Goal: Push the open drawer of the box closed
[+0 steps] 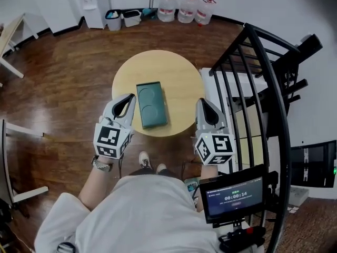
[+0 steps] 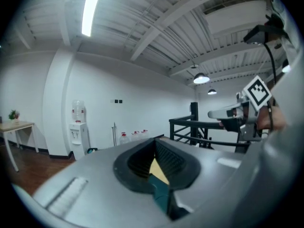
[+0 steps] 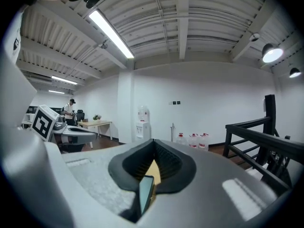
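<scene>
A dark green flat box point(image 1: 151, 104) lies on the round wooden table point(image 1: 179, 73), near its front edge. From above I cannot tell how far its drawer stands out. My left gripper point(image 1: 130, 96) is shut and empty, hovering just left of the box. My right gripper point(image 1: 200, 101) is also shut and empty, over the table's right rim, apart from the box. In the left gripper view the closed jaws point(image 2: 154, 141) frame a sliver of the box point(image 2: 161, 194) and table point(image 2: 159, 170). Through the right gripper point(image 3: 153, 141), a thin edge of the box point(image 3: 145, 194) shows.
A black metal railing point(image 1: 263, 88) runs close along the table's right side. Water bottles point(image 1: 187, 8) and a dispenser point(image 1: 95, 4) stand by the far wall. A small screen point(image 1: 234, 196) sits at my chest. Far off, a person point(image 3: 71, 107) stands beside a desk.
</scene>
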Action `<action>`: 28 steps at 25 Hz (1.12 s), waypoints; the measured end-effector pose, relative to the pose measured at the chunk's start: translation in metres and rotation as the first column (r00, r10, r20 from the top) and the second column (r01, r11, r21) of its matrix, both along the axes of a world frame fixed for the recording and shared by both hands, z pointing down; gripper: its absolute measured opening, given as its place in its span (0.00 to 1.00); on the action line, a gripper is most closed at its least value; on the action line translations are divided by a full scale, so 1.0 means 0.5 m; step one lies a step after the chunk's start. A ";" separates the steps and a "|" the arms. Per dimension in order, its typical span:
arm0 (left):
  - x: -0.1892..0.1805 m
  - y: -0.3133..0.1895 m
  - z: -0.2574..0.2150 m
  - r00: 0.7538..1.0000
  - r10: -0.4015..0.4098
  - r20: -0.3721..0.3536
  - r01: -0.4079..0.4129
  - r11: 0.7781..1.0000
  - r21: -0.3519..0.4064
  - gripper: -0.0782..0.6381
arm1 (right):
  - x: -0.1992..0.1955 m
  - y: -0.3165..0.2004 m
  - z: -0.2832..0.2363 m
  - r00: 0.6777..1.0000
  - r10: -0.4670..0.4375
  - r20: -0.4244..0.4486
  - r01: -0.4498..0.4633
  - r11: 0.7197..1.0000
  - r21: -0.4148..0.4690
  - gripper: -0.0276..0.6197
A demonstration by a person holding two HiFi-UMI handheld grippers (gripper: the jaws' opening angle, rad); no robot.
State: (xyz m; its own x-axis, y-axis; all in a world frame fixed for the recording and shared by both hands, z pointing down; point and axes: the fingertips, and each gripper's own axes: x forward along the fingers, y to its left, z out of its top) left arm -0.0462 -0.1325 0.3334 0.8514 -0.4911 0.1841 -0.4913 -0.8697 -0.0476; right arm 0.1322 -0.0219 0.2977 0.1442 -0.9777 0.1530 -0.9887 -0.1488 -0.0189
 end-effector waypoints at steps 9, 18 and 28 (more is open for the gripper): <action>-0.027 0.145 0.031 0.999 -0.032 -0.017 0.031 0.999 -0.018 0.12 | -0.014 0.152 0.024 1.000 -0.010 0.011 0.010 1.000 0.014 0.05; 0.044 0.423 0.064 1.000 0.000 0.022 -0.001 0.998 0.059 0.12 | 0.000 0.417 0.063 0.996 -0.091 -0.024 0.092 0.995 0.037 0.05; 0.027 0.703 0.097 0.998 -0.053 0.027 0.053 0.999 0.009 0.12 | -0.035 0.664 0.093 0.978 -0.208 0.000 0.208 0.978 0.024 0.05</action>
